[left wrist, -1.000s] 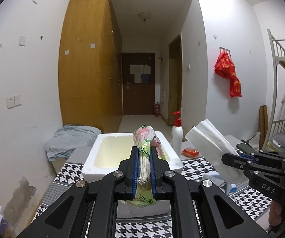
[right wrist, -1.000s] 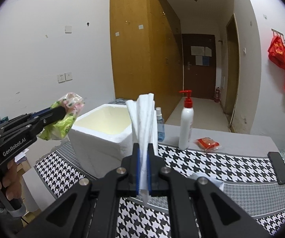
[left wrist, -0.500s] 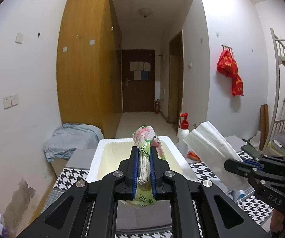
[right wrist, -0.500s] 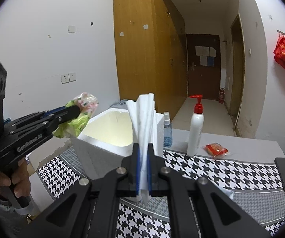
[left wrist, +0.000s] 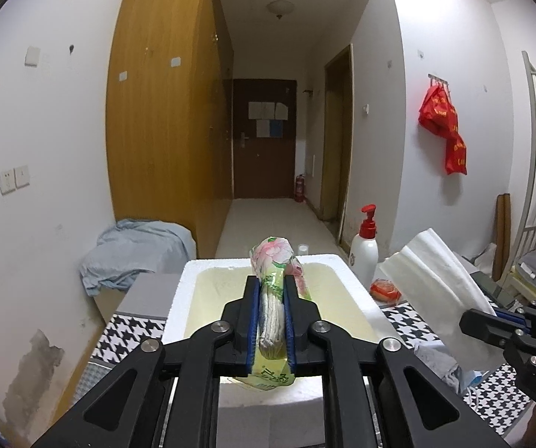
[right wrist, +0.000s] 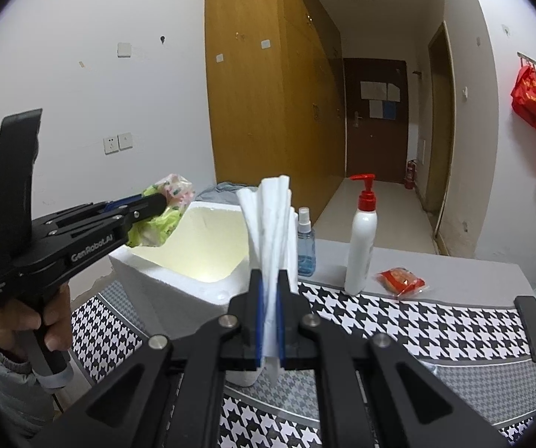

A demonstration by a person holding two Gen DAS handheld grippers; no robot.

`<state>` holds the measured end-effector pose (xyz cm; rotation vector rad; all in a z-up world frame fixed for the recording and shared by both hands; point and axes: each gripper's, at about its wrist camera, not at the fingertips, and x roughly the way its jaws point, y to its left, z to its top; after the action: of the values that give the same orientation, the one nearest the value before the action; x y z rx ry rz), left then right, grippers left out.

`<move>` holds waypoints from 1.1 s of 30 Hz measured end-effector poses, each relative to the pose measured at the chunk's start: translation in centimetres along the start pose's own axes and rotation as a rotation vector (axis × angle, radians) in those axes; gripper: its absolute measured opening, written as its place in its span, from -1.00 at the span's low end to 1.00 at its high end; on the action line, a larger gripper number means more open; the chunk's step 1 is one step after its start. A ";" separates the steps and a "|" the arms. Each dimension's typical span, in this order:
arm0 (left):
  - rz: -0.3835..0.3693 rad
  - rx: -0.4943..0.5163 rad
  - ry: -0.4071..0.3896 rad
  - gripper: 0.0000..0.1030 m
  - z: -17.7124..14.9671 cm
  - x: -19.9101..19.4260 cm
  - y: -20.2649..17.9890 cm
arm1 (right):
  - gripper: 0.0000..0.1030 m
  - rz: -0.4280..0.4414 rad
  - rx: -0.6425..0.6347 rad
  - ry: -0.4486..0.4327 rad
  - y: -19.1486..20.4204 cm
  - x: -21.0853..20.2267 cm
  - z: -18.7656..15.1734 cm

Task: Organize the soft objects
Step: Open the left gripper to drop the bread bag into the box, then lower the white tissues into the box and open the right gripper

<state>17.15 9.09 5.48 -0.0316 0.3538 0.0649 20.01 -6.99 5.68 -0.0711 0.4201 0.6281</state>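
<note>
The left tongs (left wrist: 272,295) are clenched on a green-and-pink floral tissue pack (left wrist: 273,261), held above the open white foam box (left wrist: 178,306) near its front wall; from the right wrist view the same pack (right wrist: 163,209) hangs over the box's (right wrist: 148,276) left rim, clear of the foam; the right tongs (right wrist: 269,298) are clenched on a white folded tissue stack (right wrist: 268,220), which stands upright between the blue pads and fans out at the top, raised over the houndstooth bench (right wrist: 417,324) just beside the box's right side; in the left wrist view that stack (left wrist: 439,280) leans to the right of the box; on the bench behind stand a white pump bottle (right wrist: 361,246) with a red top and a small blue spray bottle (right wrist: 305,250), with a red snack packet (right wrist: 400,280) lying near the pump bottle; a black phone (right wrist: 533,332) lies at the bench's right edge; a blue cloth (left wrist: 137,250) is heaped left of the box.
</note>
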 end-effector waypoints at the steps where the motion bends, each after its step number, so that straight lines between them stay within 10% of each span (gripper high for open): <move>1: 0.008 -0.001 0.004 -0.50 0.0 0.2 0.0 | -0.84 -0.005 0.002 0.000 0.0 0.0 0.0; 4: 0.038 -0.016 0.016 0.22 -0.3 0.8 0.3 | -0.84 -0.010 0.004 0.001 0.1 0.0 0.2; 10: 0.089 -0.017 -0.029 0.89 -0.6 0.2 0.5 | -0.84 -0.017 0.005 -0.001 0.2 -0.2 0.3; 33: 0.138 -0.056 -0.071 0.94 -0.5 -3.0 3.0 | -0.84 0.000 -0.018 -0.012 2.2 0.8 2.0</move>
<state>13.94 11.88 6.02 -0.0601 0.2833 0.2124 20.10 -4.38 7.34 -0.0843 0.4029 0.6322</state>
